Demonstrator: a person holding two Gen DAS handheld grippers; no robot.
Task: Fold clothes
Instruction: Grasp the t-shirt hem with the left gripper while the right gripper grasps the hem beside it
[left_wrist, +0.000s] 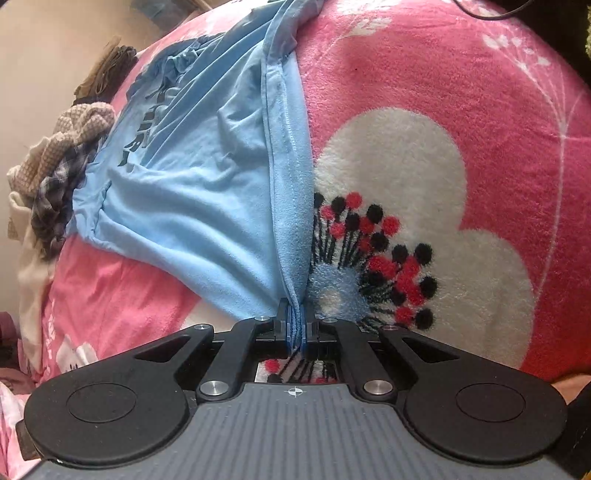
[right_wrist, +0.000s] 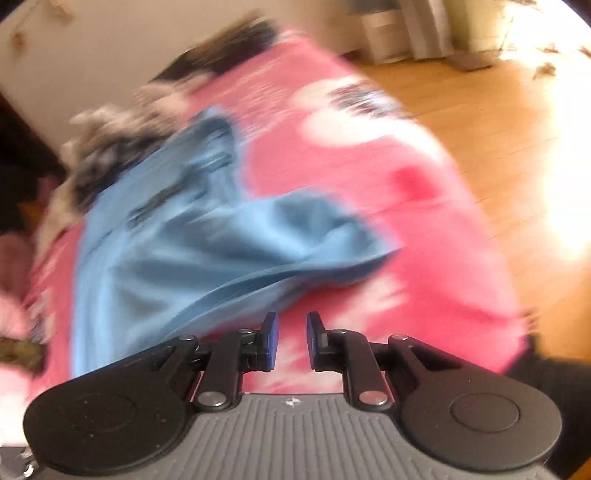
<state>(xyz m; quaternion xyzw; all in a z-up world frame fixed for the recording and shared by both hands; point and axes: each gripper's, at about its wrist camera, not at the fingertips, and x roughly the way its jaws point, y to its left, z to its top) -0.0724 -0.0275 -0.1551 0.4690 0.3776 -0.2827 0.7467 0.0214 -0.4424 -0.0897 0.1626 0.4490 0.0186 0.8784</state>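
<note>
left gripper (left_wrist: 294, 328): clamped on bunched hem of light blue cotton T-shirt (left_wrist: 192, 192) with dark lettering | right gripper (right_wrist: 291, 341): jaws apart, nothing between, just beside shirt edge | shirt: spread rumpled on pink fleece blanket (left_wrist: 424, 74) with white flowers | heap of knit and plaid clothes (left_wrist: 62, 162): at shirt's far end

Sunlit wooden floor (right_wrist: 480, 122), pale wall (right_wrist: 110, 48)

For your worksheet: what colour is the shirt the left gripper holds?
Light blue shirt, clearest in the left wrist view.
</note>
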